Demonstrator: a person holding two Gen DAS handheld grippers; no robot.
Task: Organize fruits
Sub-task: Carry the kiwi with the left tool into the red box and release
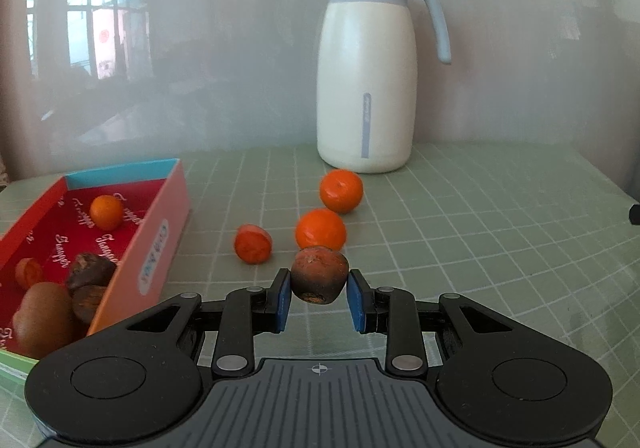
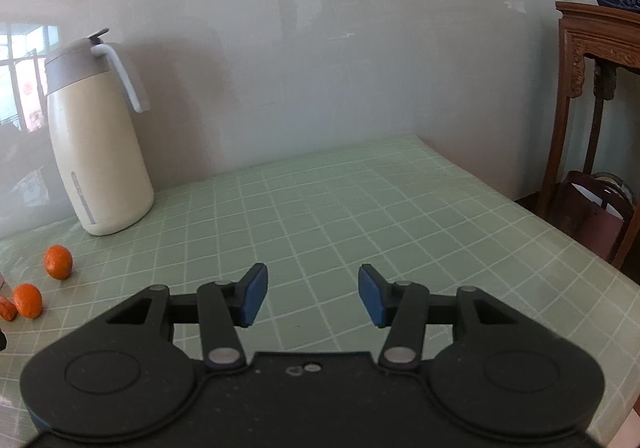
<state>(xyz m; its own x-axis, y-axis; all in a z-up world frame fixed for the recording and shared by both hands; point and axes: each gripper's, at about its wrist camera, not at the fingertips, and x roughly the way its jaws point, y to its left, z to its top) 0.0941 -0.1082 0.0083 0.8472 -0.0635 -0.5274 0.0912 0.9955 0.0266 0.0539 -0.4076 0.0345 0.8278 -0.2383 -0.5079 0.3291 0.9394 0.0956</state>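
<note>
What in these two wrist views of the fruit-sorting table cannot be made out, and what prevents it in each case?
- Box, left wrist view: its near end is cut off by the frame edge and hidden behind the left gripper.
- Dark fruit in that gripper: its underside is hidden, so what kind it is stays unclear.
- Right wrist view: the orange piece is cut by the left edge.
- Kettle label: too small to read.

Counted: five oranges [image 1: 341, 190], three on the counter [image 1: 480, 248], two in the box [image 1: 160, 240]; four brown fruits [image 1: 319, 280]; one jug [image 1: 366, 80]; one box.
</note>
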